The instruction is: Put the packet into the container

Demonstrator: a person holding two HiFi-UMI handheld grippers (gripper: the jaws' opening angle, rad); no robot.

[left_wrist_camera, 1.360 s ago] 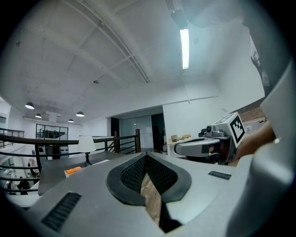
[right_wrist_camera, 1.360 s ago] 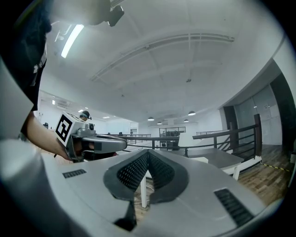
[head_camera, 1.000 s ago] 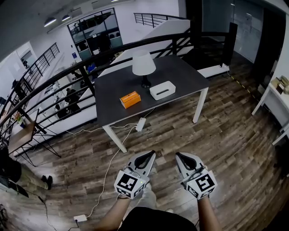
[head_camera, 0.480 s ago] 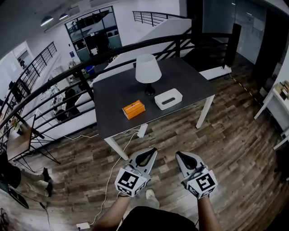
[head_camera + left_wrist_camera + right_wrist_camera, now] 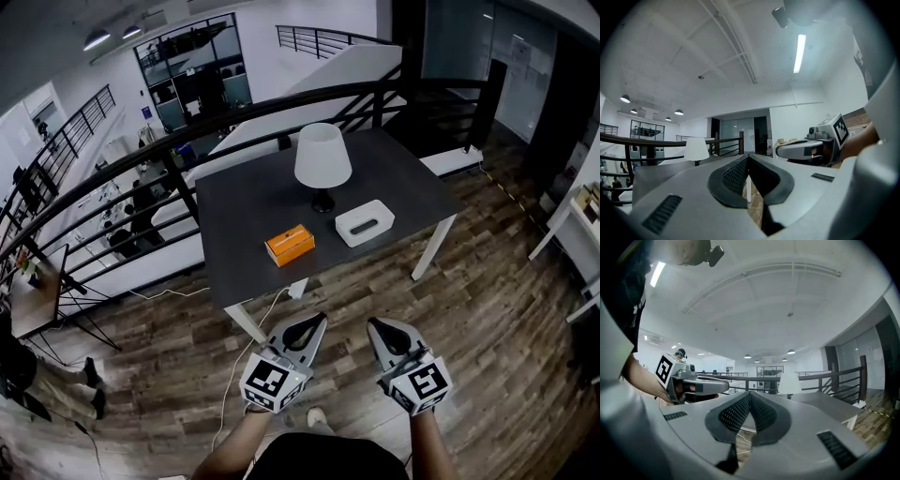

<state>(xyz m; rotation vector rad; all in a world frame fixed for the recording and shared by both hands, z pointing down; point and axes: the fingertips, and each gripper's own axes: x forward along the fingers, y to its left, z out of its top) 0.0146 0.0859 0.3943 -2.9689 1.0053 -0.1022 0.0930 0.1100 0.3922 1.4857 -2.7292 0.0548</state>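
An orange packet (image 5: 290, 245) lies near the front of a dark grey table (image 5: 253, 202). To its right sits a white rectangular container (image 5: 365, 223), open at the top. Both grippers hover over the wooden floor, well short of the table's front edge. My left gripper (image 5: 307, 326) is shut with nothing in it, its tips meeting in the left gripper view (image 5: 748, 157). My right gripper (image 5: 382, 327) is also shut and empty, tips together in the right gripper view (image 5: 750, 394).
A white table lamp (image 5: 322, 157) stands behind the container. A black railing (image 5: 141, 155) curves behind the table. A white cable (image 5: 246, 347) and a power strip (image 5: 298, 288) lie on the floor under the table's front edge. White furniture (image 5: 577, 220) stands at the far right.
The table, packet and container have drifted right and lower in the head view, nearer to me. Both grippers keep the same place in the view and stay shut.
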